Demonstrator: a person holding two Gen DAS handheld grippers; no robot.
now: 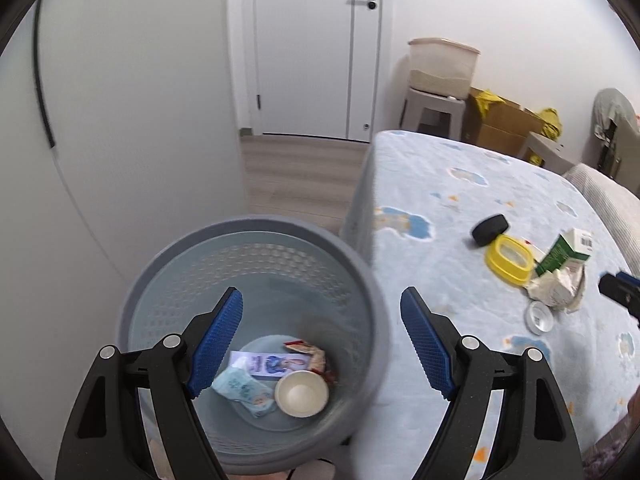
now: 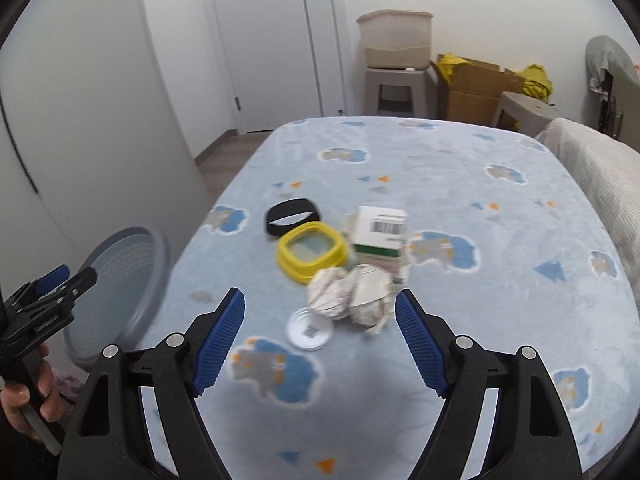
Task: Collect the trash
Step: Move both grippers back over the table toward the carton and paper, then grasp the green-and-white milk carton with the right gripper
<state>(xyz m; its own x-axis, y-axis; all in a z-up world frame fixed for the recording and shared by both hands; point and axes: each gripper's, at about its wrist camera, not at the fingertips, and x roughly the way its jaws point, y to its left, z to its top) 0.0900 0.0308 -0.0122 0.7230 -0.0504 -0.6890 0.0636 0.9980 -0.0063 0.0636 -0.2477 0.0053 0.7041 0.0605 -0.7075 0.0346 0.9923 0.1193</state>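
Observation:
My left gripper (image 1: 320,292) hangs open and empty over the grey mesh bin (image 1: 256,226), which stands beside the table's left edge. In the bin lie a white cup (image 1: 301,394), a blue packet (image 1: 244,390) and wrappers (image 1: 272,362). My right gripper (image 2: 320,292) is open and empty above the table (image 2: 480,240), just short of the crumpled paper (image 2: 352,298) and a white round lid (image 2: 309,328). Behind them sit a yellow lid (image 2: 310,254), a black ring (image 2: 292,216) and a green-and-white carton (image 2: 380,232). A hand holds the left gripper (image 2: 76,276) by the bin (image 2: 120,280).
A light blue patterned cloth covers the table. A white curved wall (image 1: 120,120) stands left of the bin, with a white door (image 1: 312,48) behind. A storage tub on a stool (image 2: 394,40), cardboard boxes (image 2: 476,88) and a draped chair (image 2: 608,64) stand at the back right.

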